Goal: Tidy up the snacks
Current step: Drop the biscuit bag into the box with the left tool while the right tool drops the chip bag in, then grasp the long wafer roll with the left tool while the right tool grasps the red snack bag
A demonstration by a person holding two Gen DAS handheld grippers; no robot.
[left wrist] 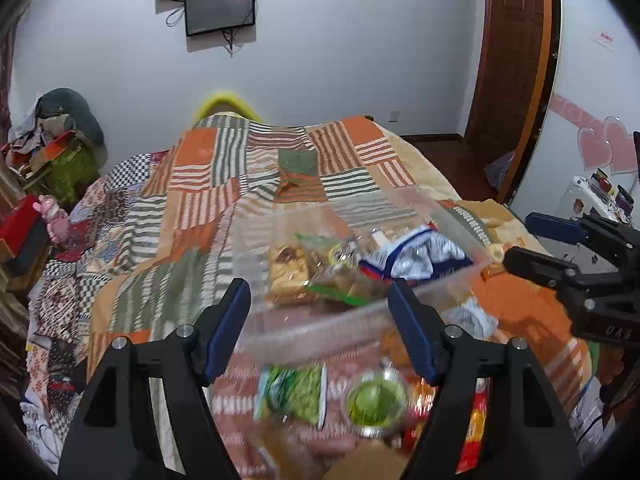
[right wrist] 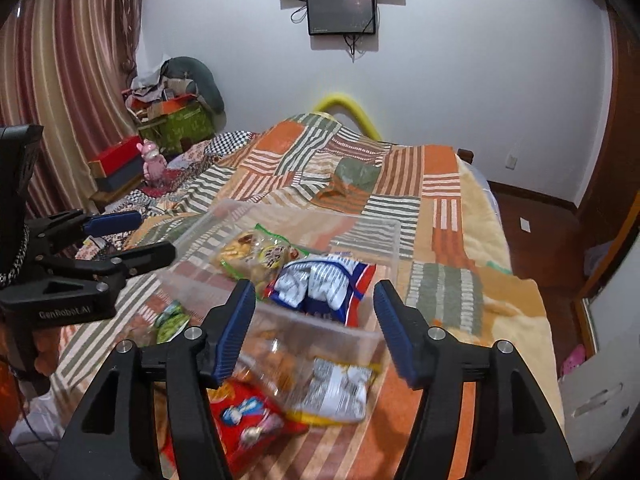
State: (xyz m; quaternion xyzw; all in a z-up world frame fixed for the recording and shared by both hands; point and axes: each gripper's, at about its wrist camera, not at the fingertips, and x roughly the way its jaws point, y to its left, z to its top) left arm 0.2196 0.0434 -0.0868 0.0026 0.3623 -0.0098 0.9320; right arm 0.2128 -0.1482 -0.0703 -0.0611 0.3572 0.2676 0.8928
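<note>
A clear plastic bin (left wrist: 440,286) (right wrist: 384,236) sits on the patchwork quilt. Inside lie a blue-and-white packet (left wrist: 420,256) (right wrist: 320,284) and a yellow-green biscuit packet (left wrist: 296,264) (right wrist: 256,256). My left gripper (left wrist: 324,332) hangs open just short of the bin's near wall, nothing between its pads. Below it lie a green packet (left wrist: 296,394), a round green cup (left wrist: 376,404) and a red packet (left wrist: 476,420). My right gripper (right wrist: 318,332) is open too, over the bin's near corner, above a red packet (right wrist: 244,420) and a white-and-yellow packet (right wrist: 336,392). Each gripper shows in the other's view: right gripper (left wrist: 536,246), left gripper (right wrist: 132,236).
The quilt (left wrist: 240,184) (right wrist: 360,160) covers a wide bed that runs to the far wall. Boxes and a pink toy (right wrist: 154,164) crowd the left side by the curtain. A wooden door (left wrist: 516,60) and bare floor lie to the right.
</note>
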